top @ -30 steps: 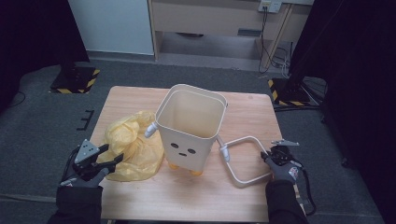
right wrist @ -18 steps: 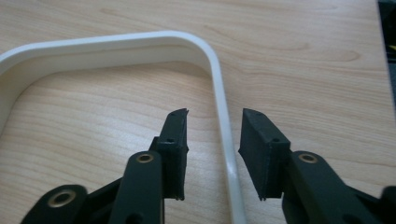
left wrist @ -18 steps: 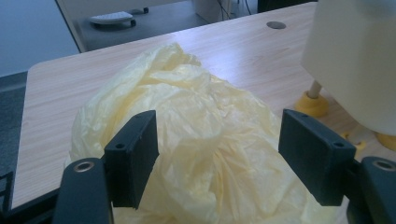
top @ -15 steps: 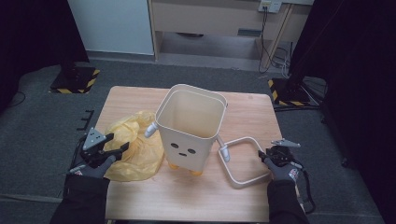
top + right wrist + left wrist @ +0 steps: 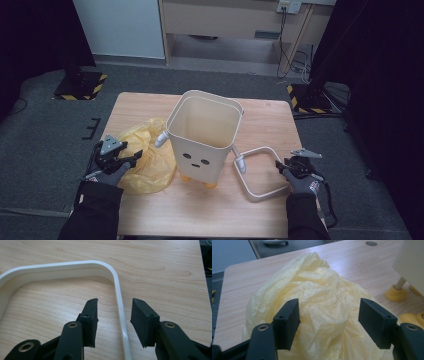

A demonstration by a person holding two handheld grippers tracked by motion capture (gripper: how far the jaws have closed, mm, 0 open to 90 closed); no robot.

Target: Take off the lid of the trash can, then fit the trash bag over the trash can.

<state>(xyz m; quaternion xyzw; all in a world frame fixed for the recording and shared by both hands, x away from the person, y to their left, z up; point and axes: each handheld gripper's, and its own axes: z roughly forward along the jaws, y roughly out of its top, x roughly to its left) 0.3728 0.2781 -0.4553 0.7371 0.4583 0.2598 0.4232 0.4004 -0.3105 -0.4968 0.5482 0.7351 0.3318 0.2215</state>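
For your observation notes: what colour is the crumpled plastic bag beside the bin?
Pale yellow; the plastic bag shows best in the left gripper view.

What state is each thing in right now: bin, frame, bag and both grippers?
bin: upright, open-topped, no liner inside.
white frame: flat on the table, off the bin.
yellow bag: crumpled beside the bin.
left gripper: open, jaws just closing, astride the bag.
right gripper: open, jaws just opening, frame bar between them.
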